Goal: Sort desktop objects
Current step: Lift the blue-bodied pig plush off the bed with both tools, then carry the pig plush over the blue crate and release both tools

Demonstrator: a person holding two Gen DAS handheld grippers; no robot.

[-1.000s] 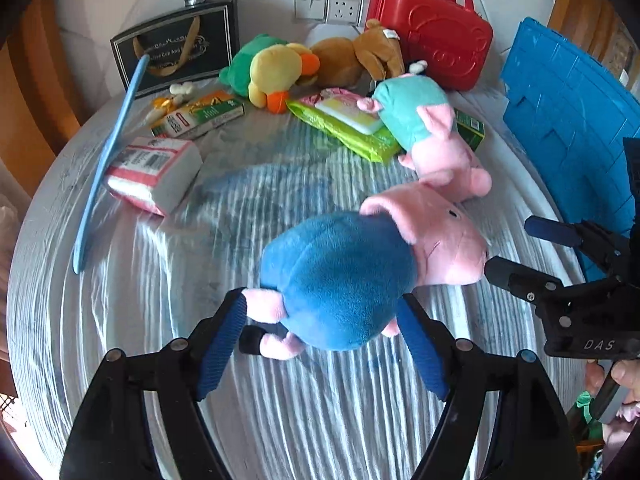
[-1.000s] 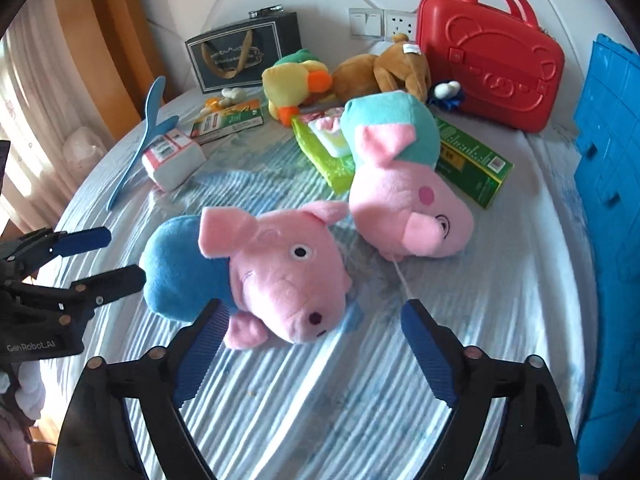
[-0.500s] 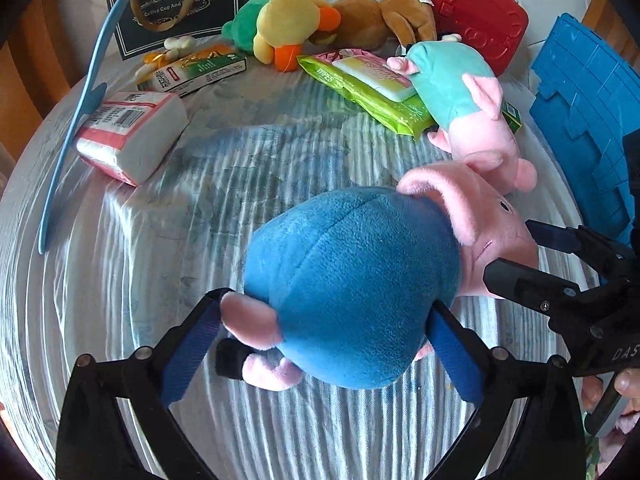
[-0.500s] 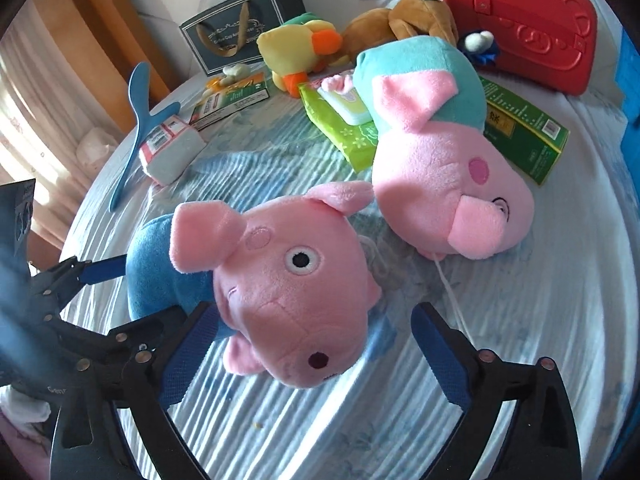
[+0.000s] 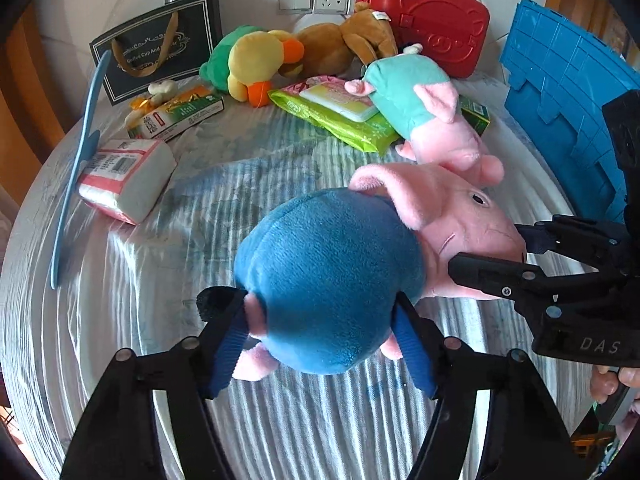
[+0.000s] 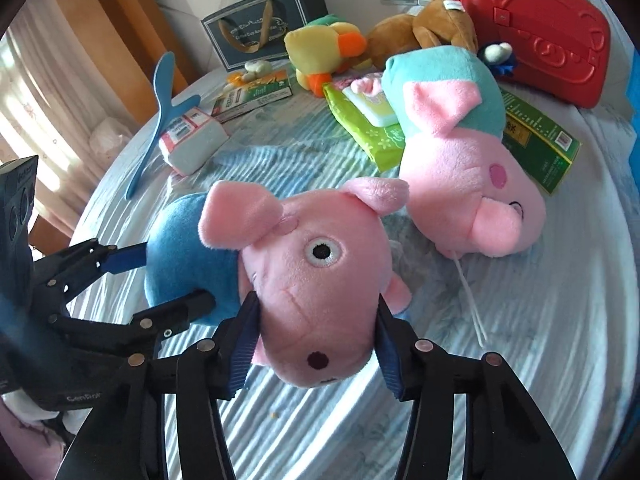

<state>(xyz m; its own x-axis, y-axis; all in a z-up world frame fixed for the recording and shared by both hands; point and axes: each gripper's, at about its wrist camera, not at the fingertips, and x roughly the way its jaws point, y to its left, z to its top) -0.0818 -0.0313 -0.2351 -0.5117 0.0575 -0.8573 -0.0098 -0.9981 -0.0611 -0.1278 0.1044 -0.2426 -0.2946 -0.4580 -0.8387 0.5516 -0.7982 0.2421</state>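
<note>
The left gripper (image 5: 320, 344) is clamping its blue pads against both sides of the blue body of the pink-headed, blue-bodied plush pig (image 5: 340, 276) at lower centre of its frame, while the right gripper (image 6: 316, 344) is pinching the same toy's pink snout between narrowed fingers. Both tools are reaching in low over the striped pale-blue cloth (image 6: 520, 360), meeting from opposite ends. The closed red plastic case (image 6: 536, 32) is standing at upper right, beside the blue plastic crate (image 5: 568, 92).

two pig plushies (image 6: 312, 280) (image 6: 460, 152), one duck plush (image 6: 324, 50), one red case (image 6: 532, 28)
</note>
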